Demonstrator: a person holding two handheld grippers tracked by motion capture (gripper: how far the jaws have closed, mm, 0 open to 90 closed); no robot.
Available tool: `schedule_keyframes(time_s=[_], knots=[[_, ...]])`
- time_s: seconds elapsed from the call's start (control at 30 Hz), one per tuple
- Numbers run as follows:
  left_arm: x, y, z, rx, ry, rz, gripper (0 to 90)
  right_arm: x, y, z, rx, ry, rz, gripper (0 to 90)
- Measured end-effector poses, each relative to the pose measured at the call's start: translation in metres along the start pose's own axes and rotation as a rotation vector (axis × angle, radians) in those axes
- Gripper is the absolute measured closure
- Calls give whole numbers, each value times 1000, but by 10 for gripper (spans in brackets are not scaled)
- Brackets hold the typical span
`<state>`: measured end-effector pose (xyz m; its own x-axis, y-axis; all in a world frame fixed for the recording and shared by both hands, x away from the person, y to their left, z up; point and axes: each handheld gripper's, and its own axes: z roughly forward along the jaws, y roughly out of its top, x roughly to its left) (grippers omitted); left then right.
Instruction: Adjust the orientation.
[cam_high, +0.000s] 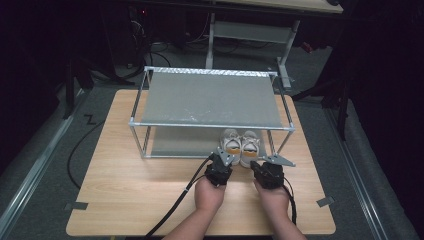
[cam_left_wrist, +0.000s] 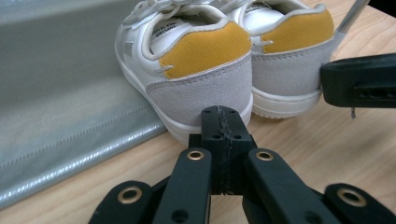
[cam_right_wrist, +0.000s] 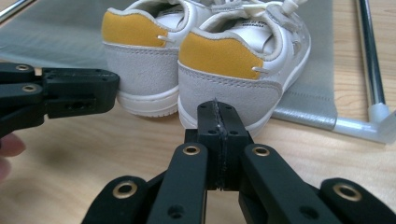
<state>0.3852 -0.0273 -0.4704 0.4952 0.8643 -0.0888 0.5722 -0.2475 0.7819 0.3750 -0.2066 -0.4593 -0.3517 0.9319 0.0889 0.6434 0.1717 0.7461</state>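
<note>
A pair of white sneakers w/ yellow-and-grey suede heels (cam_high: 241, 144) is seen at the front-right edge of the grey metal rack's bottom shelf (cam_high: 170, 142) on the wooden counter (cam_high: 125, 175), heels just ahead of the left gripper (cam_high: 220, 159) & right gripper (cam_high: 265, 162), both pinched closed, nothing held.

White shoes (cam_left_wrist: 224, 60) with mustard-yellow heel tabs and pale grey suede heels sit by the silver-grey rack (cam_high: 210, 100) on the light wood-grain table (cam_high: 125, 175); grippers are black.
</note>
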Motion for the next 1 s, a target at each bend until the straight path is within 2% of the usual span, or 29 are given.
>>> schedule_keyframes(time_s=[0.13, 0.27, 0.3, 0.37, 0.57, 0.67, 0.87, 1.0], knots=[[2, 6, 10, 5, 14, 17, 897, -3, 5, 8, -3, -21, -6, 899], [5, 11, 22, 5, 30, 6, 897, -7, 11, 20, -9, -35, 8, 899], [5, 13, 26, 5, 36, 4, 897, -10, 14, 28, -16, -50, 17, 899], [7, 14, 32, 3, 38, -6, 897, -11, 16, 34, -16, -64, 8, 899], [9, 20, 46, 8, 50, -18, 897, -18, 19, 47, -27, -74, 29, 899], [10, 22, 50, 9, 64, -18, 897, -17, 22, 51, -18, -93, 22, 898], [12, 25, 54, 20, 75, -22, 897, -16, 27, 55, 0, -98, 30, 898], [9, 23, 46, 7, 47, -40, 897, -16, 26, 55, 17, -93, 29, 897]])
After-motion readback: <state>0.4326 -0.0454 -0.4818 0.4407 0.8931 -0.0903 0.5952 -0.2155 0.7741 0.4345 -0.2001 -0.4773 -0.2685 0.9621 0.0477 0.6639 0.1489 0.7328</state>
